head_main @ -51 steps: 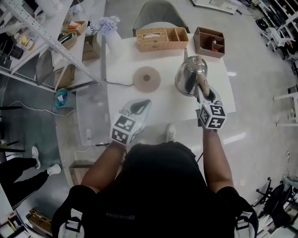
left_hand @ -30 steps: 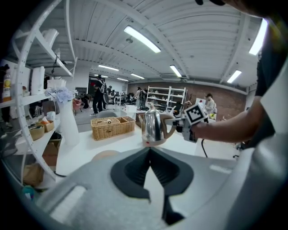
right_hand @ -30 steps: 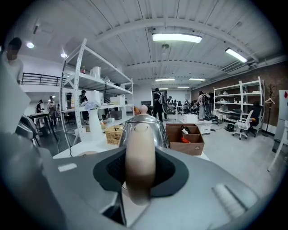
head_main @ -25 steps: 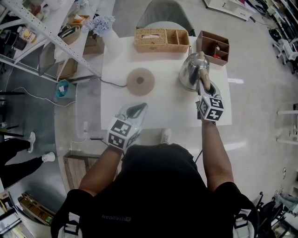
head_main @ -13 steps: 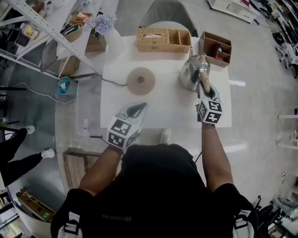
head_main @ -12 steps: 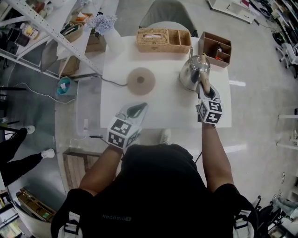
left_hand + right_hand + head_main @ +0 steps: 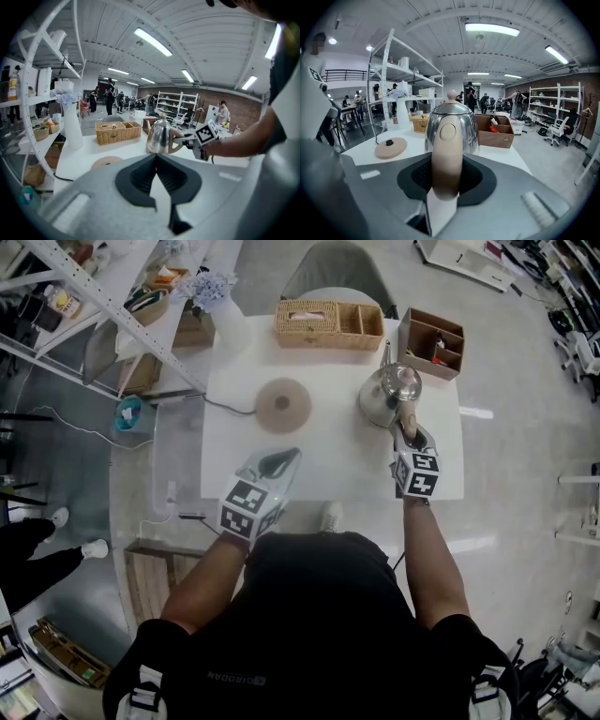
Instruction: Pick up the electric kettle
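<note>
Now the right gripper (image 7: 405, 432) has the electric kettle (image 7: 389, 390) by its beige handle (image 7: 446, 154), jaws closing on it from both sides, pads pressed to it, gripping from behind so the steel body and spout point away from the person. The kettle is over the far right part of the white table (image 7: 328, 451), just in front of the brown cardboard box (image 7: 431, 338), and from where I stand I can't tell whether its bottom touches the tabletop or hangs just clear. Its round power base (image 7: 284, 404) sits well apart to the left, cord (image 7: 230, 407) trailing off the table edge, so the kettle is already off its stand. The left gripper (image 7: 289, 456) hangs over the near left edge, tips pressed together and pinching nothing, kept out of the way, I'd judge, since one grip on the handle looks enough.
</note>
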A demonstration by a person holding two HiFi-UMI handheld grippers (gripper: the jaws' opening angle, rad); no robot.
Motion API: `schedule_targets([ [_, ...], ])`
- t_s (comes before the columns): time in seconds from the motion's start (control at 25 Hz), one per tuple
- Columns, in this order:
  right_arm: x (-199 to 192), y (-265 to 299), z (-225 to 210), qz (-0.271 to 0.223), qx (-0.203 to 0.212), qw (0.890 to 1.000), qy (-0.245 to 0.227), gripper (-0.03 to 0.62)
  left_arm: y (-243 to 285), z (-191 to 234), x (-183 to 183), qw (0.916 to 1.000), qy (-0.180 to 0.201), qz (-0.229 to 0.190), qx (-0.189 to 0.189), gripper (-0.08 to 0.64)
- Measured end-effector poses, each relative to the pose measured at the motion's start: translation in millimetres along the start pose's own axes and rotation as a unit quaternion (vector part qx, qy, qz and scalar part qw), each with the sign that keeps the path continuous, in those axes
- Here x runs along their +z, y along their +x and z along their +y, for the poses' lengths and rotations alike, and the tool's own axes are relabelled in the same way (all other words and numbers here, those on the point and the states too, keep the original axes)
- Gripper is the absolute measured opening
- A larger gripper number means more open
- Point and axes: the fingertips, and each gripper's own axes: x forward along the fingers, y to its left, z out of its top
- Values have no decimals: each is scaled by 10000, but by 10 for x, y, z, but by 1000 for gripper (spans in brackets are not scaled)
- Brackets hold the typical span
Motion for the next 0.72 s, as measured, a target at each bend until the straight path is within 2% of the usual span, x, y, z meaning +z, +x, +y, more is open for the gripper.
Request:
schedule_targets([
  [0.16, -130, 17, 33, 180, 61, 9998, -10, 98, -36, 22, 21, 10000, -6, -60, 56, 5],
  [0.72, -148, 26, 45, 292, 126, 9995, 7, 101, -26, -1, 61, 9999, 7, -97, 89, 5],
])
